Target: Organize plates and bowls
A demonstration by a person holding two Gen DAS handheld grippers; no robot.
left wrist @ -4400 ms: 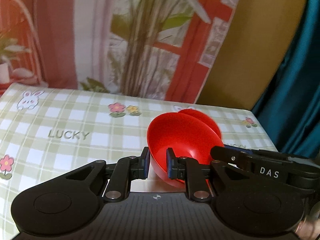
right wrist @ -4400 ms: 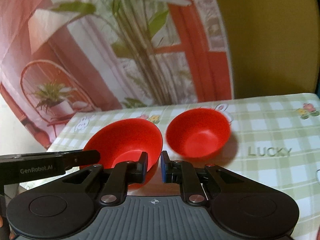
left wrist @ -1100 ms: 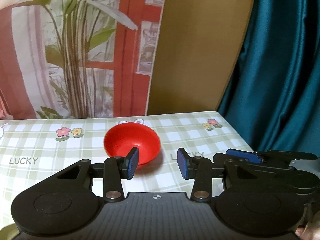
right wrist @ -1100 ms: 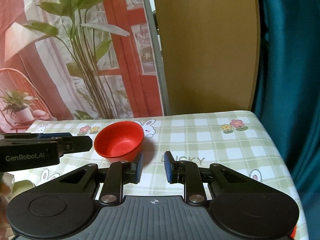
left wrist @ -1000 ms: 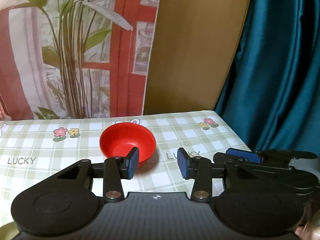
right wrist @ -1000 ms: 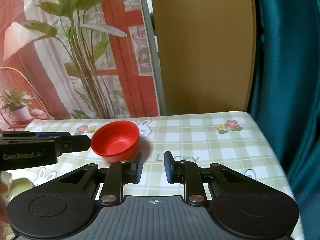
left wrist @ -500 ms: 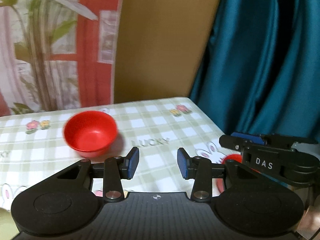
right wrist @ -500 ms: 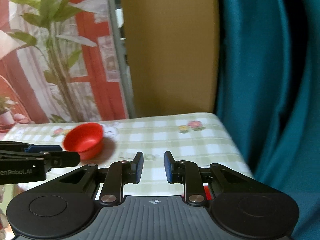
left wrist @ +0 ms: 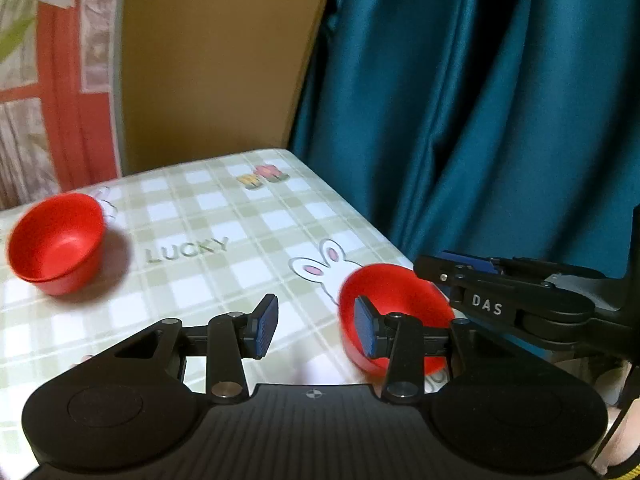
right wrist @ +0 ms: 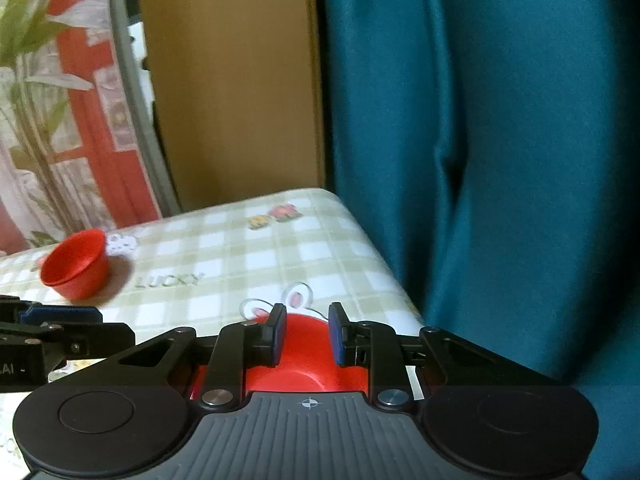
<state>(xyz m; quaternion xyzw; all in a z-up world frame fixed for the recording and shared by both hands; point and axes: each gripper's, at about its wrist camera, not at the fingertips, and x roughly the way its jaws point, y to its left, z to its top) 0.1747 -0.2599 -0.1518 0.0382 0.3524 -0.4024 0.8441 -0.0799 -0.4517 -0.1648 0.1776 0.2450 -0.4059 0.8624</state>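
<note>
A stack of red bowls (left wrist: 56,242) stands on the checked tablecloth at the far left; it also shows in the right wrist view (right wrist: 75,264). A single red bowl (left wrist: 394,304) sits near the table's right edge, partly behind my left gripper's right finger; the right wrist view shows it (right wrist: 306,354) just under my right gripper. My left gripper (left wrist: 315,330) is open and empty, left of that bowl. My right gripper (right wrist: 306,338) is open above the bowl, jaws apart and touching nothing.
The checked tablecloth (left wrist: 224,220) ends at a right edge (right wrist: 384,268) beside a teal curtain (left wrist: 480,100). A tan panel (left wrist: 208,60) and a printed plant backdrop stand behind the table. The right gripper's body (left wrist: 516,300) is to the right of the left gripper.
Both grippers swung right, away from the stacked bowls. The single red bowl near the table's right edge has come into view under the right gripper. Earlier the left gripper let go of a bowl.
</note>
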